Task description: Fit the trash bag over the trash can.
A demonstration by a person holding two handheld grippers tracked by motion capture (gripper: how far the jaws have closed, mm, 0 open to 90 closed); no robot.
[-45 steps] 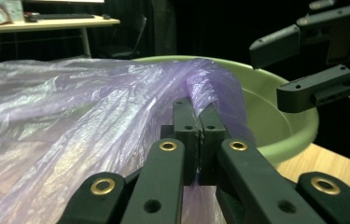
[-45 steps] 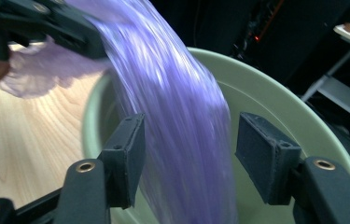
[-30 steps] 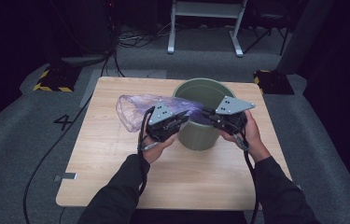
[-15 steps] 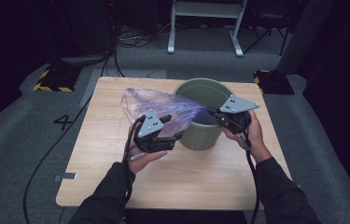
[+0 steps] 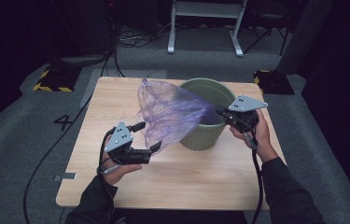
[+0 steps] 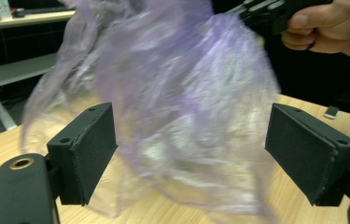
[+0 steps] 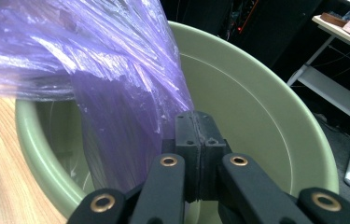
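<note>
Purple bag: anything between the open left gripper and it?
Nothing visible. The left gripper, whose jaws have just been opening, faces the purple bag directly, with bare table beneath. The right gripper pinches its other edge.

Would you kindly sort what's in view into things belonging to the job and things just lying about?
In use: purple plastic bag, green bin, right gripper clamping the bag, left gripper open beside it.
Lying about: small grey tag, white metal stand, yellow-black blocks.

A black numeral "4" on the grey floor (image 5: pixel 23 140) left of the table (image 5: pixel 200 186)
</note>
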